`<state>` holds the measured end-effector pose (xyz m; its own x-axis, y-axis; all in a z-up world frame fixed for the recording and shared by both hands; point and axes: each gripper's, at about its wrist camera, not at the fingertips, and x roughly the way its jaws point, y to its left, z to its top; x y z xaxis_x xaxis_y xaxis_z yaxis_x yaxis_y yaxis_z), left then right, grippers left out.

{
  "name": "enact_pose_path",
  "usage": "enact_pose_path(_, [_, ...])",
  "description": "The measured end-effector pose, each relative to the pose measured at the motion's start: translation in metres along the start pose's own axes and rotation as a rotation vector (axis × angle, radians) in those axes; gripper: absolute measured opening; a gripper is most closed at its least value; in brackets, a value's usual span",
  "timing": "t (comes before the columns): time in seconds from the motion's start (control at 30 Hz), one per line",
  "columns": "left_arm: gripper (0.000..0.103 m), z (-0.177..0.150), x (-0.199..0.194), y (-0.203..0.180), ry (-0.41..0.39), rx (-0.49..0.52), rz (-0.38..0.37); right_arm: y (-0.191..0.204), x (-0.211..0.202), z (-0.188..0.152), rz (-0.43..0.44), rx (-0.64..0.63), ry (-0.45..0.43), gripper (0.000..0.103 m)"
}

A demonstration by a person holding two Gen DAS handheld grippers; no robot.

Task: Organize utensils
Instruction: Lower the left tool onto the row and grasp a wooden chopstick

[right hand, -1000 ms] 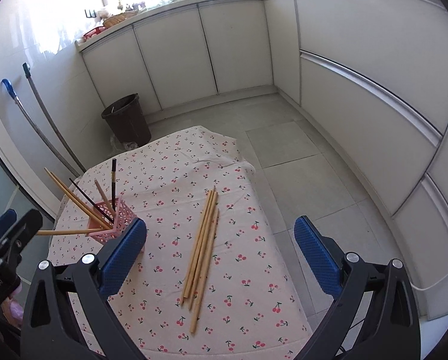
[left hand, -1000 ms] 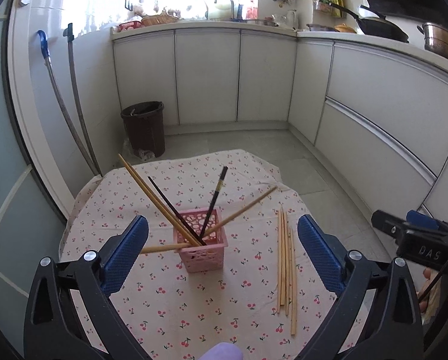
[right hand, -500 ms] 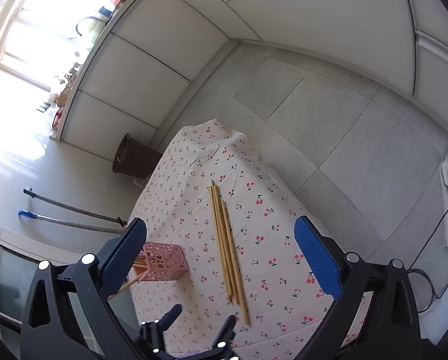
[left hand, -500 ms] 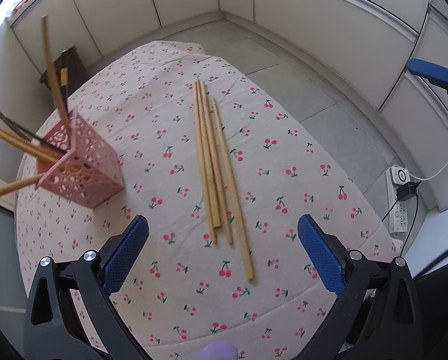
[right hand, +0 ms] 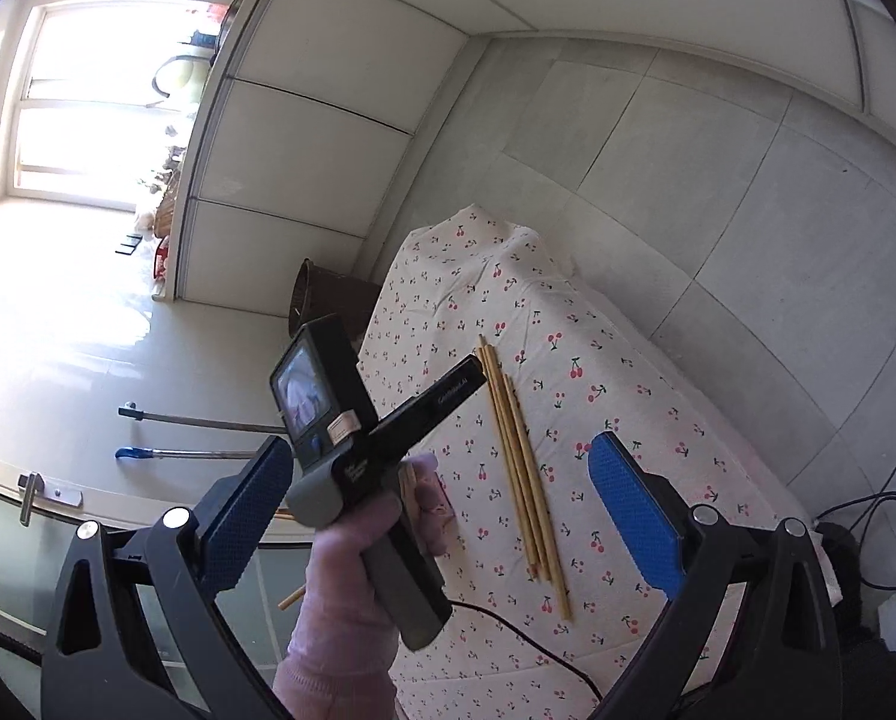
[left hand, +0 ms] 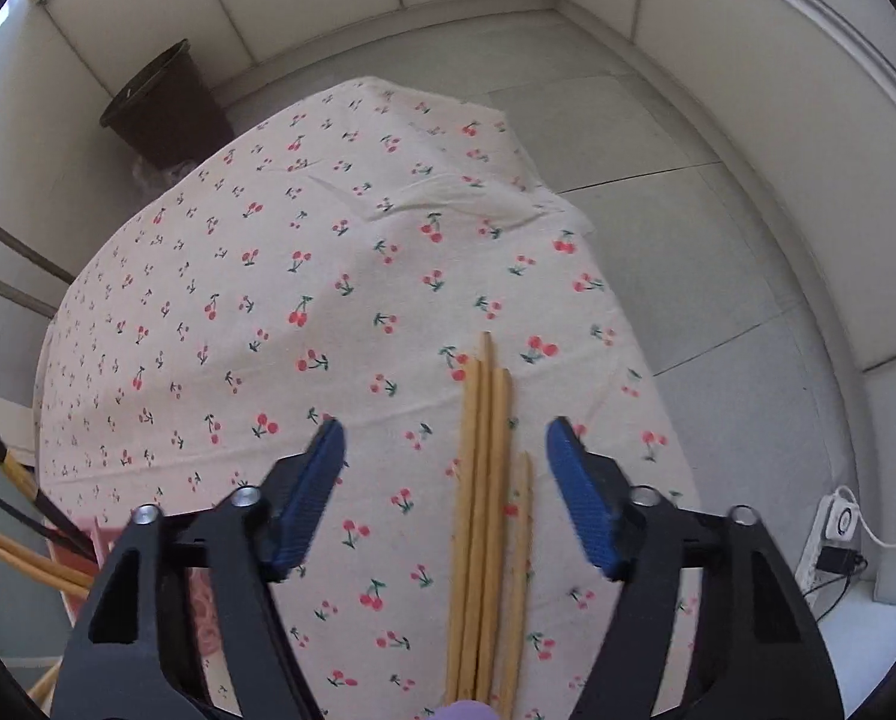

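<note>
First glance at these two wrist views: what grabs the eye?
The bundle of wooden chopsticks lying on the cherry-print tablecloth, framed between the blue pads of the left gripper, whose jaws have just been closing but do not touch them. In the right wrist view, a gloved hand holding the left gripper's handle fills the middle. The pink basket with more chopsticks sits at the lower left edge of the left view.

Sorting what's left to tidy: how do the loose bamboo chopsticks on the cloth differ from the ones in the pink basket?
The pale bamboo chopsticks on the cherry-print cloth lie flat, side by side; the basket's chopsticks lean at angles. The loose bundle is all pale; the pink plastic basket also holds dark sticks. The loose ones sit between the left gripper's fingers, untouched. Both groups include pale bamboo.
</note>
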<state>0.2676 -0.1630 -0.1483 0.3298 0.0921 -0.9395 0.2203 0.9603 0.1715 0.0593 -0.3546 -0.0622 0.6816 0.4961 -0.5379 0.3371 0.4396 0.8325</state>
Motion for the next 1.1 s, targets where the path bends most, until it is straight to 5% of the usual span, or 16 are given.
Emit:
enact_pose_path(0.2, [0.04,0.006,0.021,0.007,0.021,-0.03,0.005,-0.01,0.004,0.006,0.028,0.057,0.025,0.096])
enact_pose_path(0.27, [0.04,0.008,0.024,0.009,0.033,-0.045,-0.04,-0.011,0.007,0.005,0.026,0.062,0.03,0.096])
enact_pose_path(0.6, [0.038,0.008,0.039,0.002,0.052,0.007,-0.034,-0.004,0.013,0.002,0.004,0.03,0.051,0.096])
enact_pose_path(0.7, [0.012,0.009,0.04,-0.002,0.064,0.028,-0.087,-0.003,0.015,0.002,-0.006,0.02,0.057,0.096])
enact_pose_path(0.8, [0.006,0.008,0.041,-0.003,0.084,0.01,-0.131,-0.006,0.021,0.004,-0.022,0.032,0.066,0.096])
enact_pose_path(0.93, [0.006,-0.009,0.033,0.006,0.041,-0.023,-0.169,-0.016,0.034,0.006,-0.025,0.078,0.101,0.096])
enact_pose_path(1.1, [0.006,-0.066,-0.004,0.007,-0.098,0.057,-0.108,-0.013,0.058,0.004,-0.093,0.042,0.122,0.096])
